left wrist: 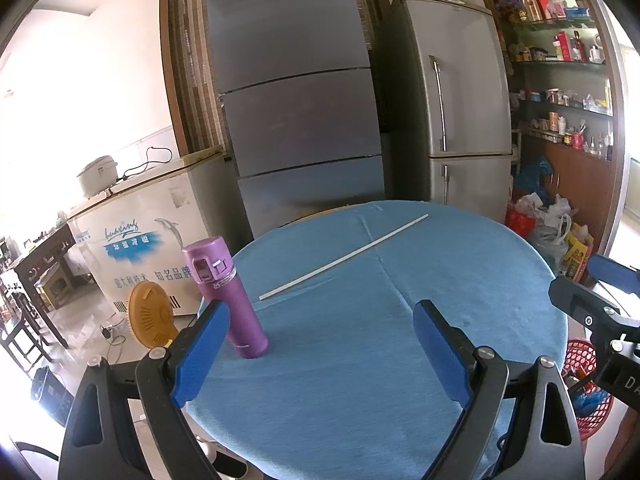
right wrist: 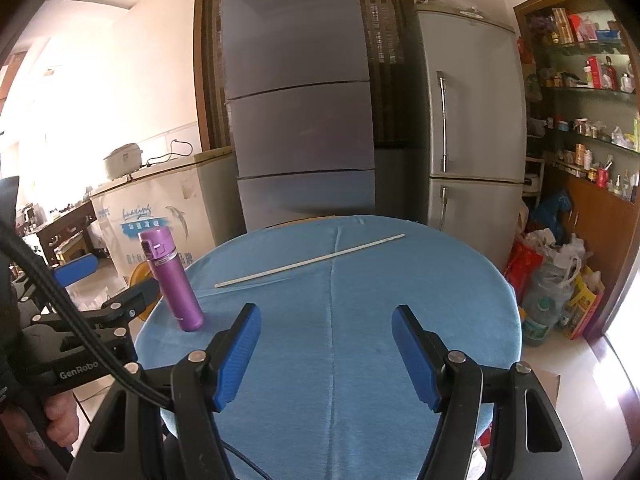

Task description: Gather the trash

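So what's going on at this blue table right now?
A person is holding a two-finger tool in each hand over the round table, which has a blue cloth on it. Both the left tool and the right tool are open and hold nothing. On the cloth lie a long white stick and an upright purple flask; neither is touched. A red basket sits on the floor beside the table.

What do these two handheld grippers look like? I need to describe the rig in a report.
Both match: the left gripper and right gripper have black frames with silver rivets and triangular cut-outs, ending in two flat fingers faced with blue ribbed pads. White "GenRobo" lettering marks the left one's side, and black cables run across it.
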`<state>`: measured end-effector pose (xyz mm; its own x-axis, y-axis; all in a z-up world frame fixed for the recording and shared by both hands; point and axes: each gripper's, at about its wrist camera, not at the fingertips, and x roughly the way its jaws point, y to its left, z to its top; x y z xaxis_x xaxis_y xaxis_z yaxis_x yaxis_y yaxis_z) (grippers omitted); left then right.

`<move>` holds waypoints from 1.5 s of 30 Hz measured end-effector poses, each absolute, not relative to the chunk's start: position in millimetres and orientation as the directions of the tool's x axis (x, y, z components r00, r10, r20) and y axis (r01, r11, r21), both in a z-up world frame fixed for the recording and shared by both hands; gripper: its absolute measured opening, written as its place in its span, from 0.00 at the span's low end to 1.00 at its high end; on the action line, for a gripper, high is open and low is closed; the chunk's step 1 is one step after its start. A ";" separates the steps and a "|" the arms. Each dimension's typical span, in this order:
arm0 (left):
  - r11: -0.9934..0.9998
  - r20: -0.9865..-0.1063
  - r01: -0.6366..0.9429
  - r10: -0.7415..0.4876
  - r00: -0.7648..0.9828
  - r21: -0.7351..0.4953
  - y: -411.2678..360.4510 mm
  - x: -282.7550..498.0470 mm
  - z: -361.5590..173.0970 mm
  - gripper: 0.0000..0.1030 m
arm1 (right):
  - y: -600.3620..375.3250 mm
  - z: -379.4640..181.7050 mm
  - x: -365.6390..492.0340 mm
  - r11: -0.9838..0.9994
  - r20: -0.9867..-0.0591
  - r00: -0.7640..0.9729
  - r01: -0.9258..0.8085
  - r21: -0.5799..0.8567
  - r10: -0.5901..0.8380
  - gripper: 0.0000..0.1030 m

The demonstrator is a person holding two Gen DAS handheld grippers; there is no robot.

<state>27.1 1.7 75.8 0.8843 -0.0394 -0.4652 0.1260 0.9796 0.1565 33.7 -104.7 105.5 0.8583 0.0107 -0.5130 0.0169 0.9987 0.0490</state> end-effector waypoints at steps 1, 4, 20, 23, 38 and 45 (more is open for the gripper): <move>0.980 -0.465 0.125 -0.039 0.884 0.156 1.9 27.1 75.6 0.90 | -103.5 105.7 33.7 0.999 -0.513 0.859 0.016 0.043 0.009 0.69; 0.981 -0.465 0.123 -0.039 0.884 0.152 3.6 26.8 74.5 0.90 | -100.5 106.5 34.0 0.999 -0.511 0.860 0.010 0.037 0.010 0.69; 0.984 -0.470 0.111 -0.032 0.882 0.142 14.8 25.2 68.1 0.90 | -91.1 106.0 42.2 1.000 -0.522 0.853 -0.004 0.014 0.011 0.70; 0.984 -0.472 0.107 -0.029 0.881 0.139 17.7 25.6 66.8 0.90 | -89.7 105.7 42.4 1.000 -0.525 0.851 -0.005 0.014 0.011 0.70; 0.988 -0.478 0.095 -0.024 0.878 0.125 24.9 27.9 63.3 0.90 | -85.4 104.8 47.8 1.000 -0.532 0.846 -0.015 0.007 0.016 0.69; 0.987 -0.490 0.096 -0.021 0.872 0.129 22.6 31.5 59.4 0.90 | -88.6 96.5 53.1 1.000 -0.548 0.836 -0.006 0.017 0.014 0.69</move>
<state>31.5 22.6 59.4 0.8716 -0.0209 -0.4897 0.0959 0.9870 0.1286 53.1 -88.6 96.5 0.8361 0.0144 -0.5484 -0.0058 0.9998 0.0173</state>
